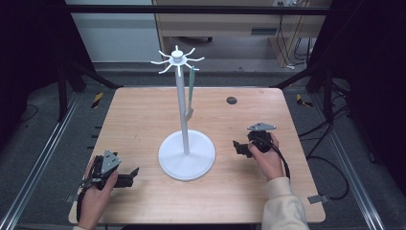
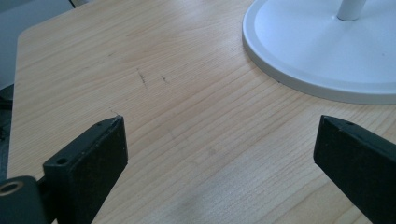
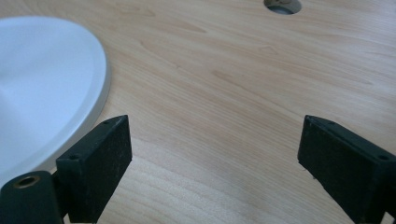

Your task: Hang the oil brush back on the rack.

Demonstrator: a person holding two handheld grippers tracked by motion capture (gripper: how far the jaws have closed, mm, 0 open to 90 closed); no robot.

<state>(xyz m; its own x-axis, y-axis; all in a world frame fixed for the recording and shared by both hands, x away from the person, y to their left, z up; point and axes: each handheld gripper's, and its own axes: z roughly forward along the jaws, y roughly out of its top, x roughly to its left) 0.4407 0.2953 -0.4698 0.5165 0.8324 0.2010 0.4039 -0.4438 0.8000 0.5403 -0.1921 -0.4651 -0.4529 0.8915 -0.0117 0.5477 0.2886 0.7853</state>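
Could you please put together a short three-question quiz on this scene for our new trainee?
1. True or false: the left gripper is shut on a utensil.
2. What hangs from a hook of the white stand? A) a mug B) a grey-green utensil C) a cable
3. Fill in: the dark round hole in the table lies on the ____ gripper's side of the stand.

Key:
1. False: in the left gripper view its jaws stand wide apart over bare wood.
2. B: the grey-green utensil hangs beside the pole.
3. Right: the right gripper, also open, rests on that side.
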